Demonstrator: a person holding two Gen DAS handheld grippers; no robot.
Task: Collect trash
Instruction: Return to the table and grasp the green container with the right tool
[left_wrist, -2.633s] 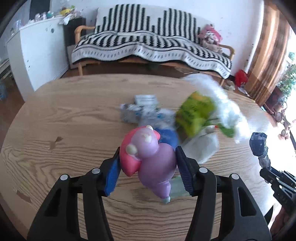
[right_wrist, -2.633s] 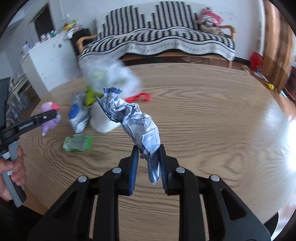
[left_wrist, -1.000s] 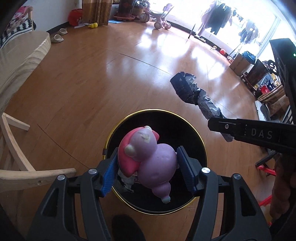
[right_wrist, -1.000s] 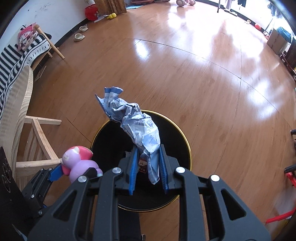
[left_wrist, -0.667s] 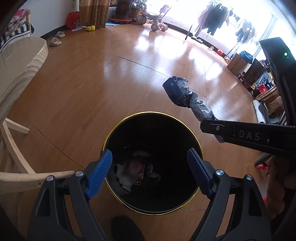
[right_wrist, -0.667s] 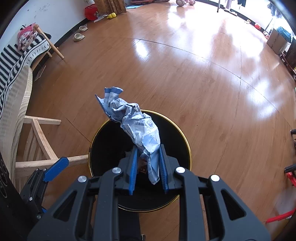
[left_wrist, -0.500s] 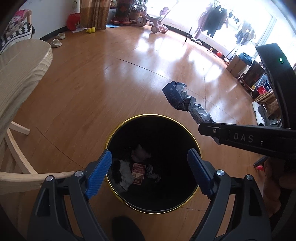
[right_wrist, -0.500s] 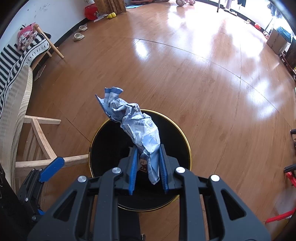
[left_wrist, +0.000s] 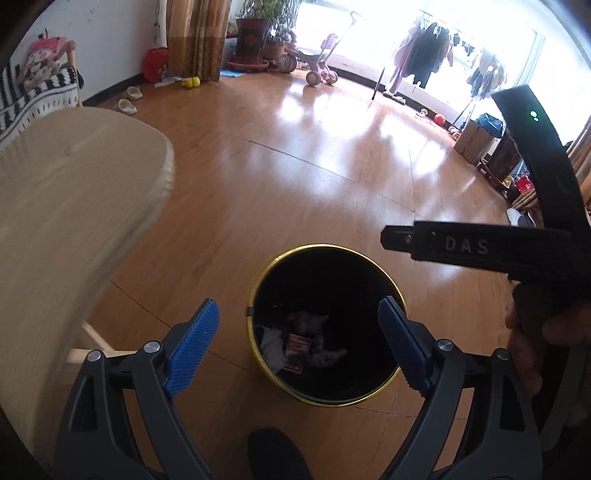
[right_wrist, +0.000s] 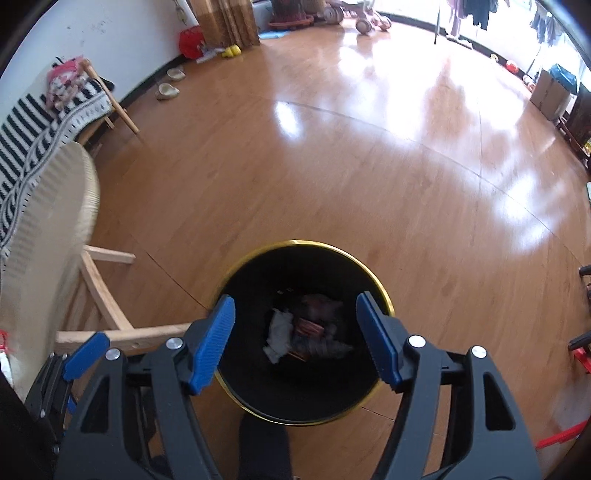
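Both loads are gone from the jaws since the earlier frames: pink-and-purple toy out of the left gripper (left_wrist: 297, 334), crumpled blue-white wrapper out of the right gripper (right_wrist: 295, 338). Right jaws have just been opening, nothing between the pads now; left jaws have just been opening further too, standing wide and empty. Wood floor (left_wrist: 295, 155) is filling most of both views, ahead of and around both claws. Round wooden table (left_wrist: 55, 221) is sitting off to the left of the left claw, its edge blurred; in the right view the same table (right_wrist: 48, 229) is showing far left, with its wooden legs just left of the left finger. Black bin with gold rim (left_wrist: 258, 291) is standing on the floor directly below and ahead of the left claw, its mouth framed between the blue pads; in the right view the bin (right_wrist: 376, 280) is likewise lying between the fingers. Right gripper body is reaching in from the right of the left claw, above the bin's right rim, with the person's hand (left_wrist: 528, 350) gripping it. Trash (left_wrist: 295, 345) is lying at the bin bottom: white crumpled pieces, a red-and-white packet, grey scraps; individual items there are too dark to sort.
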